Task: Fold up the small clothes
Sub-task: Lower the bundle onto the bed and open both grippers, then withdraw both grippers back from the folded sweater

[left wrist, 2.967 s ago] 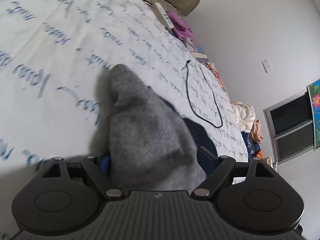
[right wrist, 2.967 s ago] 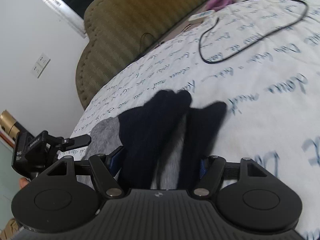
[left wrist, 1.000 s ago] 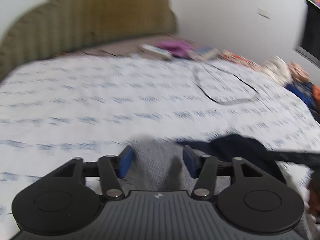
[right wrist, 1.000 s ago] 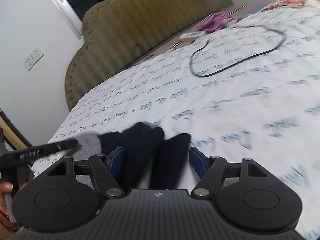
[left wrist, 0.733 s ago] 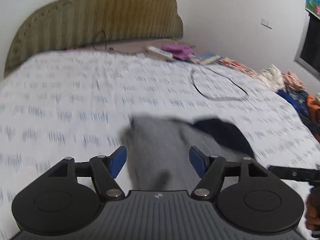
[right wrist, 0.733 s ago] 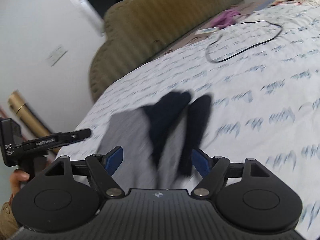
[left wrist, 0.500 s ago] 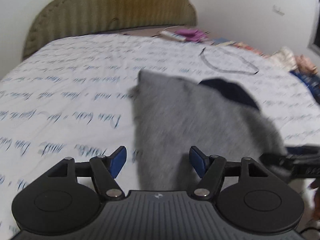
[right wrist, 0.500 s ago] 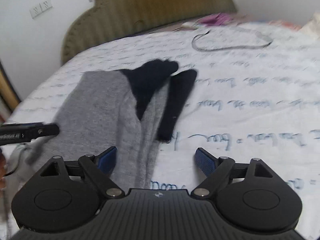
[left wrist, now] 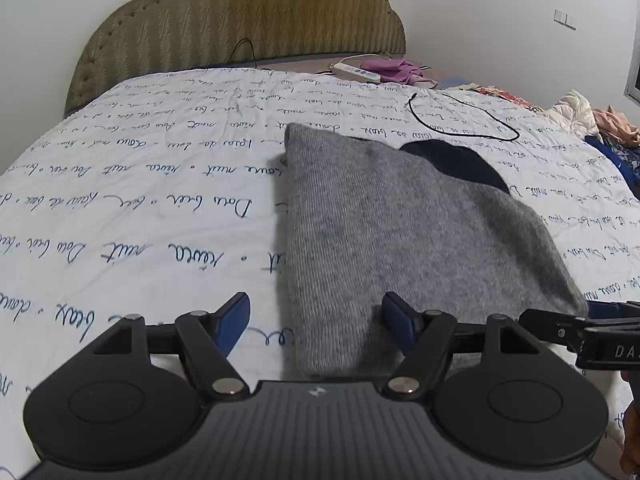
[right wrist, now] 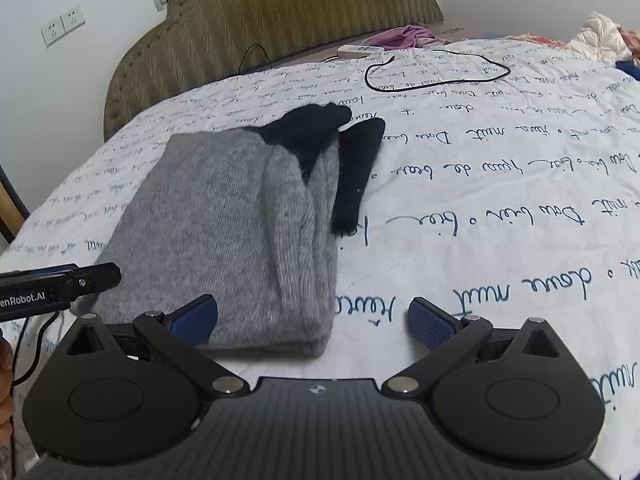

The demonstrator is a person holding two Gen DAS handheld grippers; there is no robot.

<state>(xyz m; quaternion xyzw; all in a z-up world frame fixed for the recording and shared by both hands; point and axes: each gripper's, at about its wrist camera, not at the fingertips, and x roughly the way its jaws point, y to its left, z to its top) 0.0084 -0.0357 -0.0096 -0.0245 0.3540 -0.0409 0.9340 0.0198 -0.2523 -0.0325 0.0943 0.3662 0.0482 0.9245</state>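
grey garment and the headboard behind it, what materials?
Grey garment: looks like soft knit, wool or acrylic blend; fine ribbing and a fuzzy matte nap, with dark navy parts. Headboard: upholstered olive fabric, wavy vertical weave, stud-like trim along the scalloped edge; fibre unclear.

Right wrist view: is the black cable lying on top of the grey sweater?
No, the black cable loops on the bedsheet farther up the bed, well apart from the grey sweater.
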